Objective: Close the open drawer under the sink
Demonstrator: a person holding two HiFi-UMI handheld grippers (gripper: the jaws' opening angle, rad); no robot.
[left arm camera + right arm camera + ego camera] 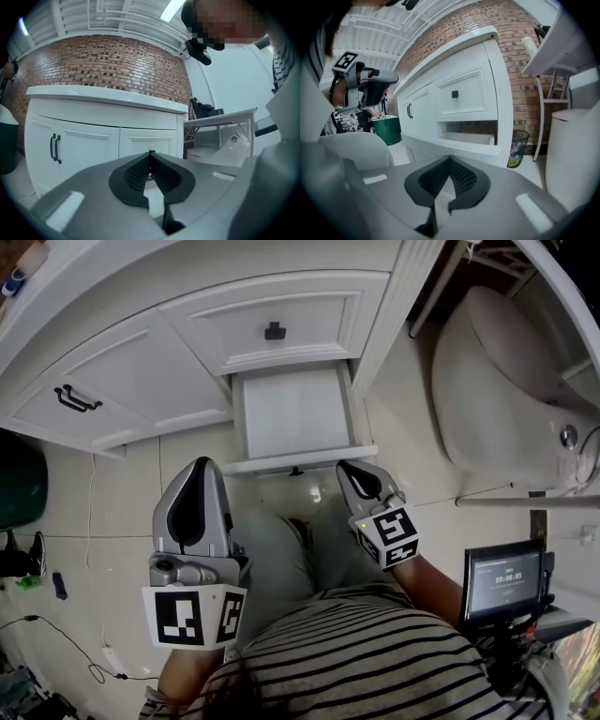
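Observation:
The bottom drawer [298,461] of the white vanity stands pulled out, its pale inside empty. In the right gripper view the drawer [469,138] sits just beyond the jaw tips. My right gripper [348,468] is shut on nothing, with its tip at the right end of the drawer's front panel; whether it touches the panel I cannot tell. My left gripper [200,465] is also shut and empty. It hangs over the tiled floor, left of and below the drawer's front corner. In their own views the left gripper [151,153] and the right gripper [449,158] both have jaw tips that meet.
Above the open drawer is a shut drawer with a black knob [275,331]. Left of it are cabinet doors with black handles [77,399]. A toilet [506,381] stands at the right, a green bin [19,479] at the left, and a wire waste basket [517,147] beside the vanity.

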